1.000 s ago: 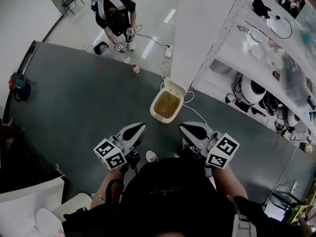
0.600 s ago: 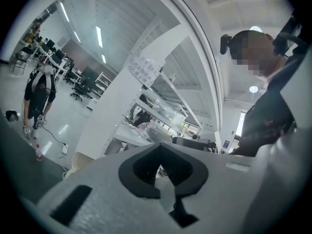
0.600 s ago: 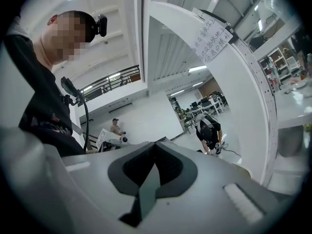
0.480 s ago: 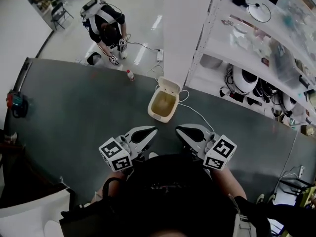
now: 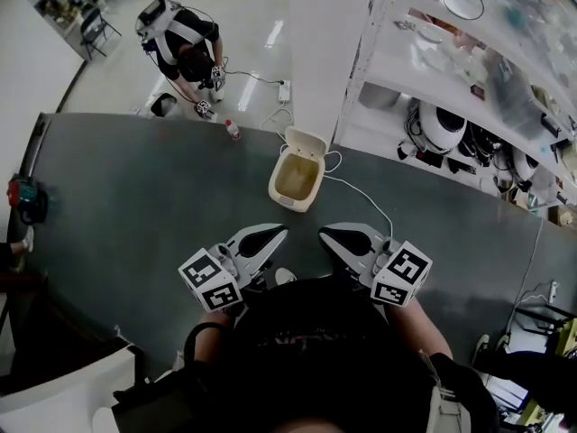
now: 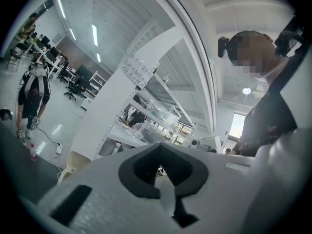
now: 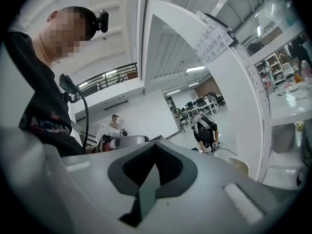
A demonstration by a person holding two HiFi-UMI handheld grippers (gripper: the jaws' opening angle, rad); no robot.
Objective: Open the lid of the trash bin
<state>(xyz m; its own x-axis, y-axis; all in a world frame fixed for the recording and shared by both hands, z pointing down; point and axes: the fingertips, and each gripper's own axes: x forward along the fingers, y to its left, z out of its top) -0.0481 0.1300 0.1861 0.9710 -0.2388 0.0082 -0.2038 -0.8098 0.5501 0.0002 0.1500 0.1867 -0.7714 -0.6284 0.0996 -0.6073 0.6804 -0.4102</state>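
Note:
A cream trash bin (image 5: 295,180) stands on the dark floor mat ahead of me, its lid (image 5: 305,140) tipped up at the far side and the brownish inside showing. Both grippers hover side by side short of the bin, apart from it. My left gripper (image 5: 278,232) is shut with nothing in it, and so is my right gripper (image 5: 325,234). The left gripper view has the bin (image 6: 77,163) low at the left behind the closed jaws. In the right gripper view, a piece of the bin (image 7: 239,166) peeks past the closed jaws.
A white cable (image 5: 362,203) runs over the mat (image 5: 135,206) right of the bin. Beyond stand a white pillar (image 5: 323,43) and shelves (image 5: 451,57) with equipment. A person (image 5: 185,48) bends over on the pale floor, near a small bottle (image 5: 233,131).
The bin now sits smaller and higher in the head view. Both grippers have drawn closer together, still shut, tips level with each other.

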